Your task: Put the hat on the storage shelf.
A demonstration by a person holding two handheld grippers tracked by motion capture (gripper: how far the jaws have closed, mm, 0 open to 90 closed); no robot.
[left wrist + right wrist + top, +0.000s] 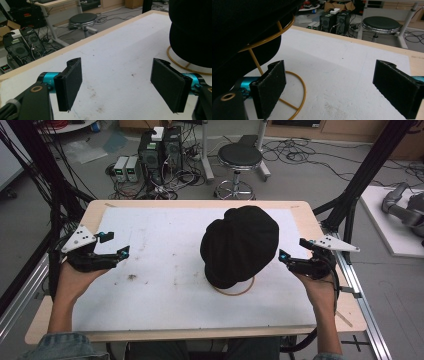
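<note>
A black cap [240, 245] rests on a yellow wire stand [235, 291] right of the table's middle. In the left gripper view the cap [192, 30] and the stand's base ring [180, 65] sit at the far right. In the right gripper view the cap [244, 27] hangs over the yellow stand [294, 82] at the left. My left gripper [116, 245] hovers open at the table's left edge, far from the cap. My right gripper [292, 251] is open just right of the cap, not touching it. Both pairs of black pads [70, 83] [270, 87] hold nothing.
A white mat [165, 270] covers the wooden table [320, 227]. Beyond the far edge stand a round black stool [240, 157] and computer towers [160, 147] among cables. A black frame post [365, 175] rises at the right.
</note>
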